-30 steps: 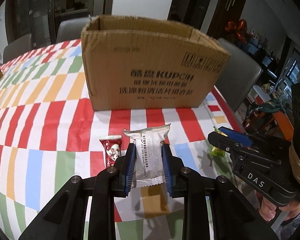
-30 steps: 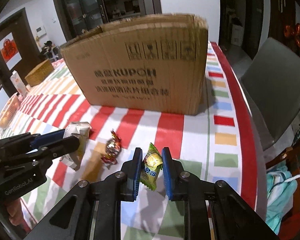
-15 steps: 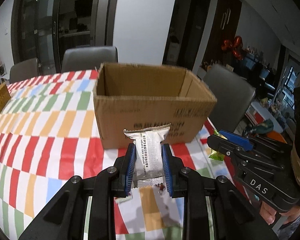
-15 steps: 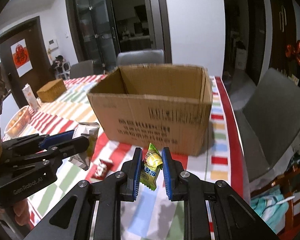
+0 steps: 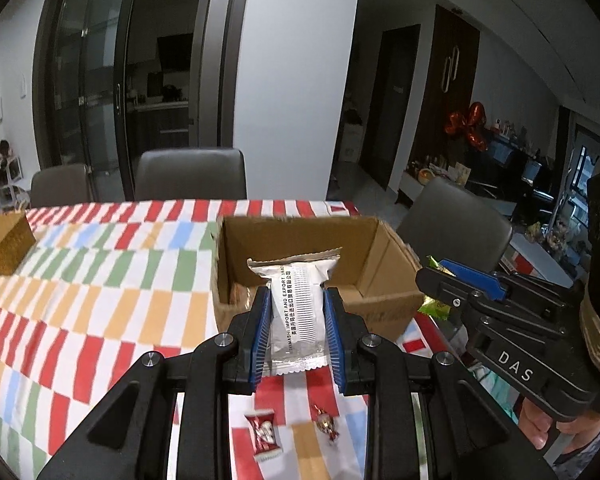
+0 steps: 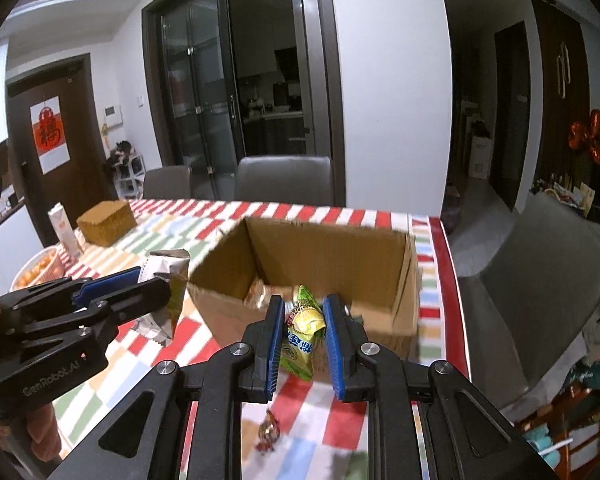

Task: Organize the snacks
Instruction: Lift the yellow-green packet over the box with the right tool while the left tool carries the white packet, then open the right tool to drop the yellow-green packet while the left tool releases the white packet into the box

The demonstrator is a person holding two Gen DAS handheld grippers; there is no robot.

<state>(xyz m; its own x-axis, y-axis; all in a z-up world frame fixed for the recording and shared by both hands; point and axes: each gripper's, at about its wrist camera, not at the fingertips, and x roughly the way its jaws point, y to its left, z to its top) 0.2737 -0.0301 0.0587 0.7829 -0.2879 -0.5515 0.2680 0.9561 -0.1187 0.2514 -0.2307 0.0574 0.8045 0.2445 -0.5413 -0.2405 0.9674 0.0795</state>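
Reading the views: your two grippers hang side by side above the striped tablecloth [image 5: 100,280], in front of the open cardboard box [image 5: 384,308].
Hidden by your left gripper: the near wall of the box and part of its floor sit behind the white packet [image 5: 298,308].
Hidden by your right gripper: the lower end of the green packet [image 6: 302,336] is covered by the blue pads [image 6: 273,340].
Hard to make out: something crinkly lies on the box floor [image 6: 260,292], too blurred to name.
Cut off: your right hand [image 5: 540,428] shows only as fingers under the gripper body; your left hand [image 6: 40,428] is likewise only partly seen.
Left gripper [image 5: 298,328]: jaws narrow, pads pressed on both long sides of the white packet, which stands upright in the air.
Right gripper [image 6: 301,340]: jaws drawn in close, clamping the green packet, its twisted top sticking up between them.
Loose snacks: a red candy [image 5: 265,436] and a twisted red sweet [image 5: 327,426] lie on the cloth below the left gripper, outside the box.
Far end of table: a woven brown box [image 6: 106,222], a carton [image 6: 64,228] and a bowl of fruit [image 6: 36,270].
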